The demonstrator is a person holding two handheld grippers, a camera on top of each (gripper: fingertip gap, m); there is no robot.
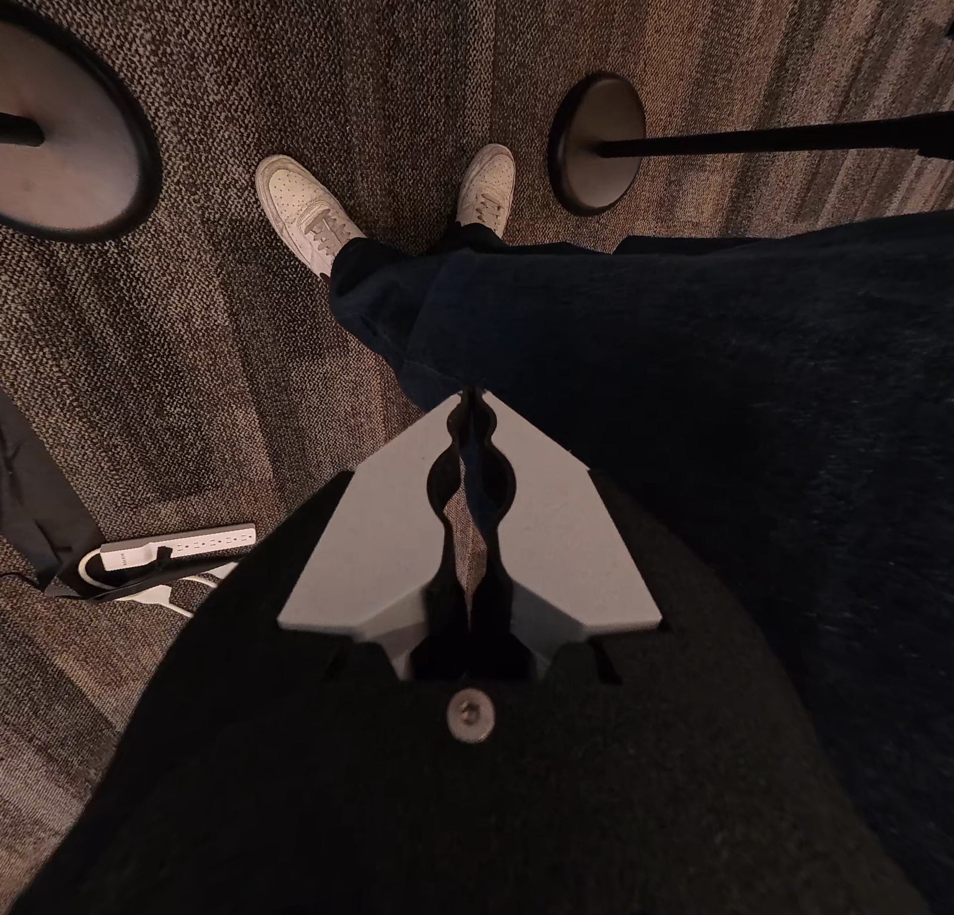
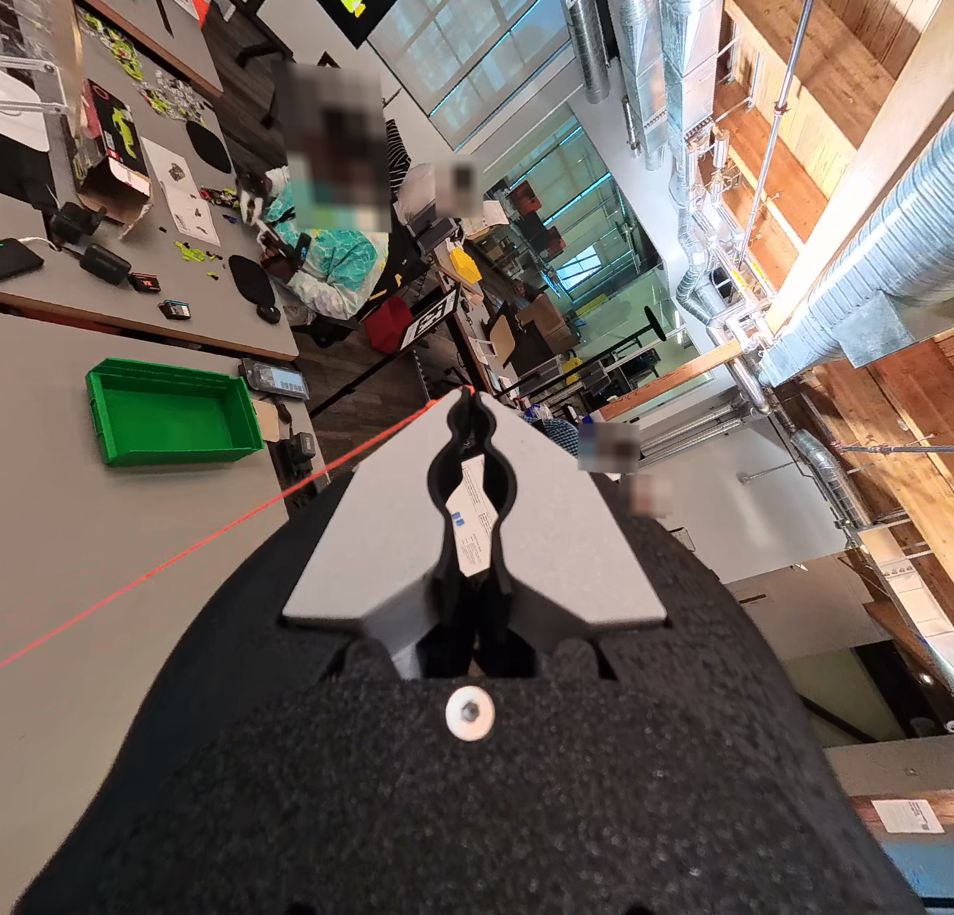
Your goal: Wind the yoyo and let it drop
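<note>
We see the right tool (image 2: 468,392) tipped on its side, its fingertips pinched together on the end of an orange-red string (image 2: 217,539). The string runs taut from the tips away toward the lower left edge of the right wrist view, crossing above a grey bench (image 2: 62,503). The yoyo body itself does not show in either view, so we cannot tell where it hangs.

On that bench sits a green bin (image 2: 170,415), open and with nothing visible inside, well apart from the string's line. Farther off, a second bench (image 2: 248,322) carries small black devices, a cardboard box and scattered yellow-green pieces, and a person in a teal-and-white top (image 2: 335,265) sits at it.

The left tool (image 1: 471,393) points down at the floor, its jaws closed to a narrow wavy slit with nothing seen between them. Beyond its tips we see a patterned carpet (image 1: 206,348), two white sneakers (image 1: 304,208) below dark trouser legs (image 1: 516,312), two round stand bases, one at the left edge (image 1: 62,131) and one at the upper right (image 1: 599,141), and a white power strip (image 1: 180,547) at the lower left.
</note>
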